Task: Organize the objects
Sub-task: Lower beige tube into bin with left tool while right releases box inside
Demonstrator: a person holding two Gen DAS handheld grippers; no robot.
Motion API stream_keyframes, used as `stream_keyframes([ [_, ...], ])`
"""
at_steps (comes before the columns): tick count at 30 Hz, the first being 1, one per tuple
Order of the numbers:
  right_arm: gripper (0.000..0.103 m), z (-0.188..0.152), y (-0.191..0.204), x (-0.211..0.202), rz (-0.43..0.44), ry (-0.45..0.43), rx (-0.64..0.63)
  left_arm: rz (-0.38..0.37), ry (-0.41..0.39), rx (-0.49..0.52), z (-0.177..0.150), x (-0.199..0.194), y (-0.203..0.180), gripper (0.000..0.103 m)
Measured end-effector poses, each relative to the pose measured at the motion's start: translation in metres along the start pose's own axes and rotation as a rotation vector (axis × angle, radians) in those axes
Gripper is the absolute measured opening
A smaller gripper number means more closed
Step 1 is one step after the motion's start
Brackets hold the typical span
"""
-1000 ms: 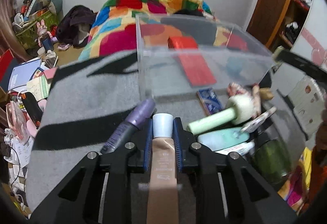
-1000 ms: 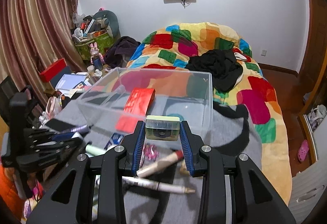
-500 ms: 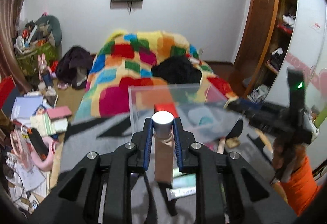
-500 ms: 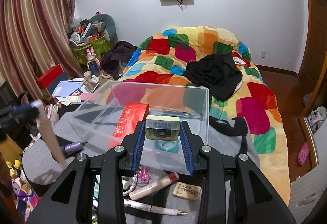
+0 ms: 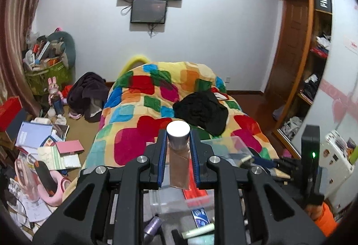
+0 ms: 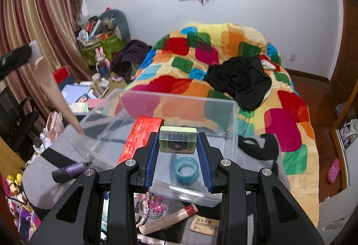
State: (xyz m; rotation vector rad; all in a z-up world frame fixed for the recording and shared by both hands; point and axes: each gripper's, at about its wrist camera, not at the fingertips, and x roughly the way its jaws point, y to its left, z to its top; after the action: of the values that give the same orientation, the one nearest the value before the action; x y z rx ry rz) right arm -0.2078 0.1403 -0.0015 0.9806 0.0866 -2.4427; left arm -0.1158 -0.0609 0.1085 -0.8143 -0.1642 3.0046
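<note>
Holding a small green-topped tin (image 6: 177, 141) in the right gripper (image 6: 177, 156), fingers pinching its two short sides, right over the near part of the clear plastic bin (image 6: 226, 124). So the drop spot is straight down, next to the blue tape ring (image 6: 186, 170) and right of the flat red box (image 6: 141, 136). The left gripper (image 5: 177, 156) is pinching a beige tube (image 5: 179, 164) with a silver cap, long axis running along the fingers, cap pointing away; it's up high at the bin's left side, so I'd guess the right goes first. Bin walls are hard and see-through. It sits on a soft grey cloth (image 6: 44, 169) over the desk.
</note>
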Motion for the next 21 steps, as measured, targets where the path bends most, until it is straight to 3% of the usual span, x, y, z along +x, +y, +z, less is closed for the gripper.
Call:
stream_keyframes([
  [11,0.031,-0.012,0.005,0.045,-0.002,0.116,-0.044,-0.006,0.133,-0.072,-0.035,0.063,0.021,0.020],
  [21,0.032,-0.007,0.015,0.052,0.006,0.128,-0.081,-0.068,0.218,-0.011,-0.056,0.086,-0.007,0.020],
])
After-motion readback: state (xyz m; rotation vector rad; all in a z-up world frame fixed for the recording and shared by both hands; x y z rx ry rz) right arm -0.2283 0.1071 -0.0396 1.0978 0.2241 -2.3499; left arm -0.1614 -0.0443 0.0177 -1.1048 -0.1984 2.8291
